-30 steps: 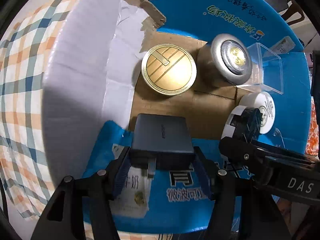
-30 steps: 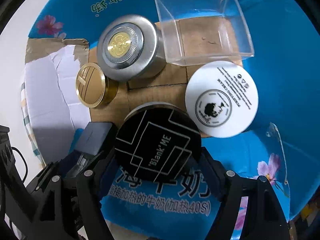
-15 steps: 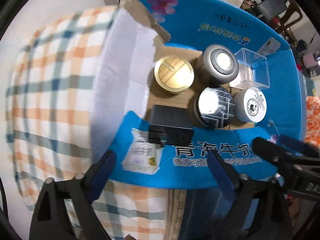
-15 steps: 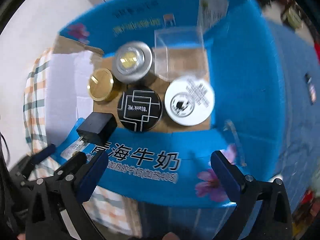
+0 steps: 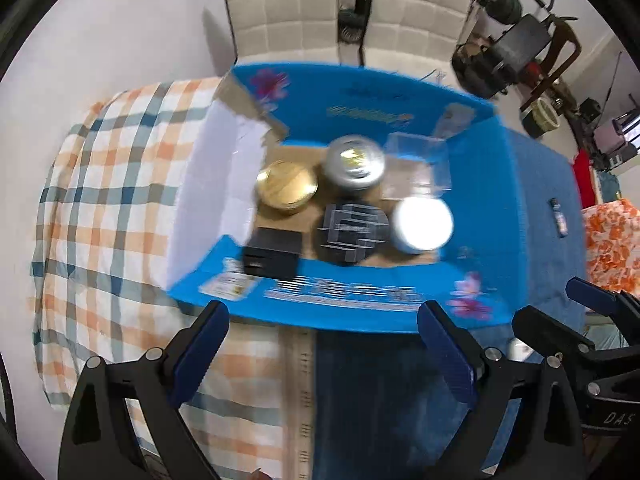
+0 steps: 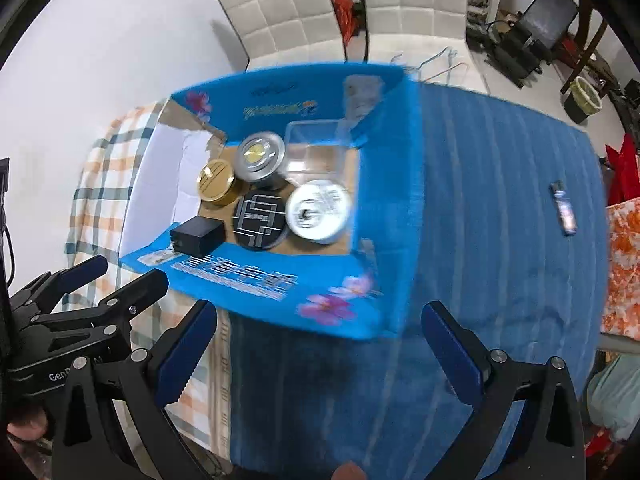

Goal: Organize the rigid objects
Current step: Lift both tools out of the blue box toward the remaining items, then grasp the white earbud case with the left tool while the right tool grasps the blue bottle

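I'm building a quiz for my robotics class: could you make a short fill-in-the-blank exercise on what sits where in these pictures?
1. The gold tin, the silver tin and the white tin all lie inside the blue ____.
2. The left gripper and the right gripper are both ____.
3. The black adapter sits in the box beside the ____ tin with line patterns.

Missing words: box; open; black

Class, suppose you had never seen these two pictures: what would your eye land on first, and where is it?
First, the bright blue box, open on the table, with round tins packed inside: a gold tin at its left, a white tin at its right. A black adapter sits in the near-left corner. The open left gripper and right gripper frame the bottom.
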